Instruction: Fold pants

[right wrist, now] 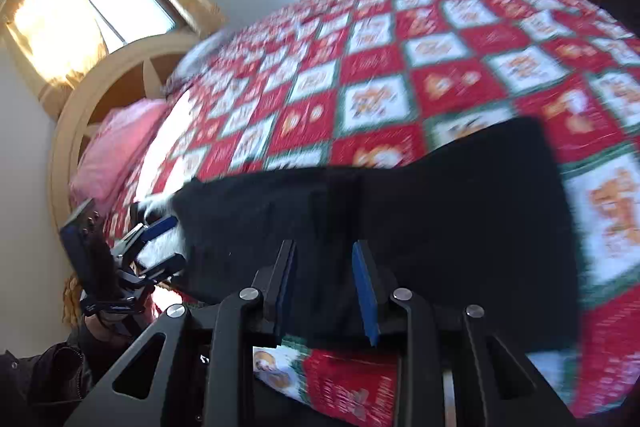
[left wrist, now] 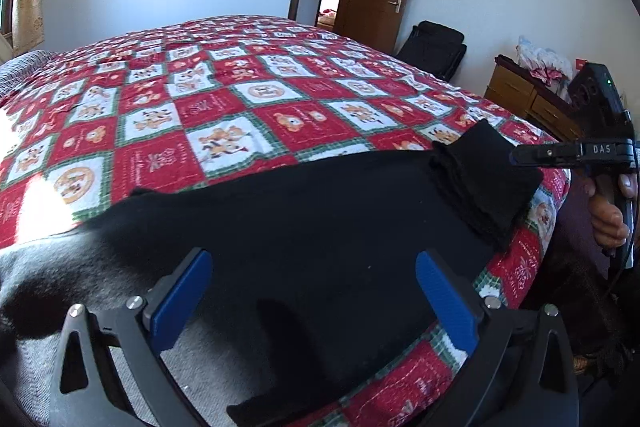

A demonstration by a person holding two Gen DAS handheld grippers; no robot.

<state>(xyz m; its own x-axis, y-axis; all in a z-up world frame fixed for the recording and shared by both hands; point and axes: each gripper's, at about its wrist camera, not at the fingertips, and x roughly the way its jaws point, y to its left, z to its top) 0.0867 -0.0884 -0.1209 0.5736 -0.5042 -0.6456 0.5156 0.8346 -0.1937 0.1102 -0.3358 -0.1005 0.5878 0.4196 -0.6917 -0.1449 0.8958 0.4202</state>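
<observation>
Jaws apart, level over pants point(left wrist: 312, 227).

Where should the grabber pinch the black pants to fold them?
Probably the ribbed cuff end of the black pants, coming in from the bed's near edge. That end already lies doubled over near the edge, so its thick layers give the right gripper something firm to pinch.

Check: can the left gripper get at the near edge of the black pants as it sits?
Probably yes. The left gripper has its jaws wide open directly over the black pants, which lie flat on the quilt. Nothing sits between them. The right gripper is off at the folded end, clear of the path.
</observation>
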